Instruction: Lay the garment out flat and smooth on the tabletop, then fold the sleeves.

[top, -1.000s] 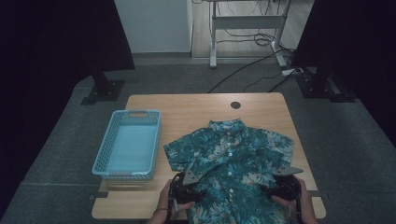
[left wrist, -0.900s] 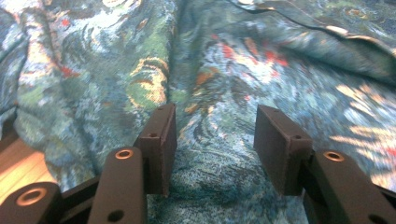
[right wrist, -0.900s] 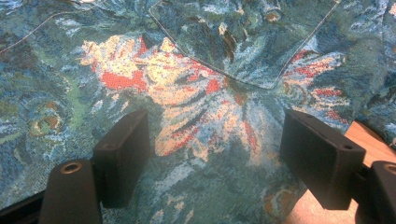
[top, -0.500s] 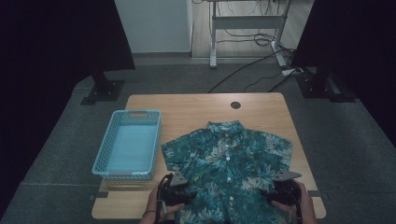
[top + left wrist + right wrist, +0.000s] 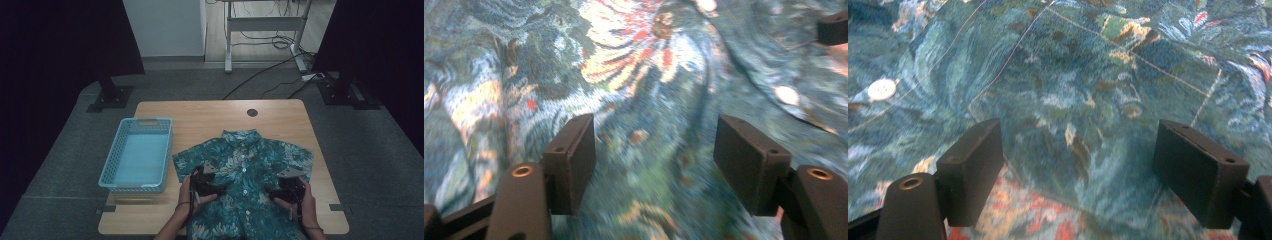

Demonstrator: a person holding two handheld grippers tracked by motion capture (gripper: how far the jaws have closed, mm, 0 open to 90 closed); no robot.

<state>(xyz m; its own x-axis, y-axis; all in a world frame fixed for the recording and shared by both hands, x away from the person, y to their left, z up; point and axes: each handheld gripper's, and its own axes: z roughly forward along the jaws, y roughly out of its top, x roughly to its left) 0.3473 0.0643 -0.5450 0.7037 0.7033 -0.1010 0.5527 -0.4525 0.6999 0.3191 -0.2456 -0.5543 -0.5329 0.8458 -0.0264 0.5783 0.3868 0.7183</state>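
1. One light blue basket (image 5: 136, 155) sits at the left of the wooden table (image 5: 210, 114), just beside the shirt's left sleeve and apart from both hands.
2. Next to the right comes the left gripper (image 5: 204, 176), held in the person's left hand (image 5: 186, 200) at the near edge. In the left gripper view its jaws stand wide apart over the cloth; they have just been opening, and the printed fabric lies flat beneath the gap, not pinched by the pads (image 5: 574, 155).
3. Spread across the middle and right of the table is the teal floral shirt (image 5: 247, 175), front up and buttoned, its collar toward the far side and its hem hanging at the near edge between the two hands.
4. Farther right, the right gripper (image 5: 290, 181) rests on the shirt's right half, held by the right hand (image 5: 300, 205). Its jaws have also just been opening; the right gripper view shows them parted with flat fabric and a white button (image 5: 882, 89) beyond, nothing clamped.
5. Far from the shirt, a round dark hole (image 5: 252, 112) marks the tabletop.
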